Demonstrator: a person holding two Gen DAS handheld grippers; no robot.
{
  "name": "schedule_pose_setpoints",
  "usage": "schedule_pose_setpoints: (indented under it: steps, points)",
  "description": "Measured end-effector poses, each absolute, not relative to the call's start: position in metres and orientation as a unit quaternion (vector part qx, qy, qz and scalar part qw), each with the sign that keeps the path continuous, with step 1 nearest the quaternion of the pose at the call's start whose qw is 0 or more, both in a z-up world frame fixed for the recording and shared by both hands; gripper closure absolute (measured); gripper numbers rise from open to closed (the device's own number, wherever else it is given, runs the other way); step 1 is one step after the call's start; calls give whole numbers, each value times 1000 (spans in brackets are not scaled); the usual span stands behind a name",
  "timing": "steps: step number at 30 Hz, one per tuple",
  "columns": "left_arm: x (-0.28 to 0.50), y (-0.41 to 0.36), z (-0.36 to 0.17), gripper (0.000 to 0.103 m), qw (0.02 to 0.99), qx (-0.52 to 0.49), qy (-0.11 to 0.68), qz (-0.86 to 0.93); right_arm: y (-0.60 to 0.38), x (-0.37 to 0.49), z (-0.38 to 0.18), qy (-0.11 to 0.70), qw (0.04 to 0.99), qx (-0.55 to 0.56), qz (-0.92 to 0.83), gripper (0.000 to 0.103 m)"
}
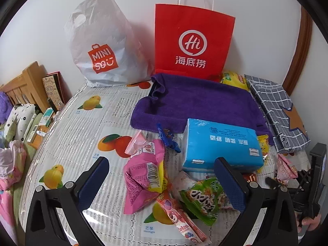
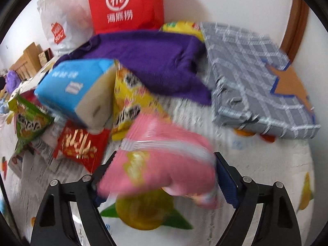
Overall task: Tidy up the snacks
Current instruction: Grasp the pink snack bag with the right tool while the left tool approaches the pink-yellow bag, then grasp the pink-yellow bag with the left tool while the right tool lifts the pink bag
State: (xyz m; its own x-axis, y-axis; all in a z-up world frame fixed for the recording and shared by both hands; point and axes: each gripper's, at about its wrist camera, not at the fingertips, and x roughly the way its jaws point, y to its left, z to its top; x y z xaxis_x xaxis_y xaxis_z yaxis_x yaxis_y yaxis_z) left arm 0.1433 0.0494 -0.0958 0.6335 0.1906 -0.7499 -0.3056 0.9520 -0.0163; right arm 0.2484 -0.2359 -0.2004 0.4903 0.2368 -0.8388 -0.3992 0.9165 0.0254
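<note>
The right tool point(image 2: 164, 174) stands wide around a puffy pink snack bag point(image 2: 162, 160) lying crosswise between its fingers, apparently gripped, while the left tool point(image 1: 162, 176) hovers open and empty.

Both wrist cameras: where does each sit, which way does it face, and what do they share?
Left wrist: on the left gripper, angled down at a pink packet and blue box; its open fingers show, plus the right gripper.
Right wrist: on the right gripper, angled down, blurred; a pink bag lies between its fingers.
Shared: blue box, purple towel, red bag.
</note>
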Motion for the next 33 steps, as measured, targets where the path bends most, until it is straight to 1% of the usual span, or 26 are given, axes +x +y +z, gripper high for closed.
schedule_pose_setpoints:
  steps: [1,2,5,13,22,27,33]
  points:
    - [143,51,-96,1,901,-67,406,140,-237,247,-200,462,864,-83,182,33]
    - [143,52,-97,1,900,-66,407,141,-239,245,-198,452,870,-81,179,42]
    - [141,59,-102,1,895,-67,417,142,-245,246,-197,449,872,-55,188,43]
    - [129,69,-110,1,892,-73,425,132,-255,229,-175,396,899,-38,182,46]
    - [114,82,-120,1,891,-87,431,113,-259,207,-147,378,912,-25,157,46]
    - [127,84,-128,1,889,-85,440,90,-256,191,-143,382,913,-19,145,46]
    - [159,86,-154,1,875,-79,469,83,-252,176,-144,391,912,-31,118,46]
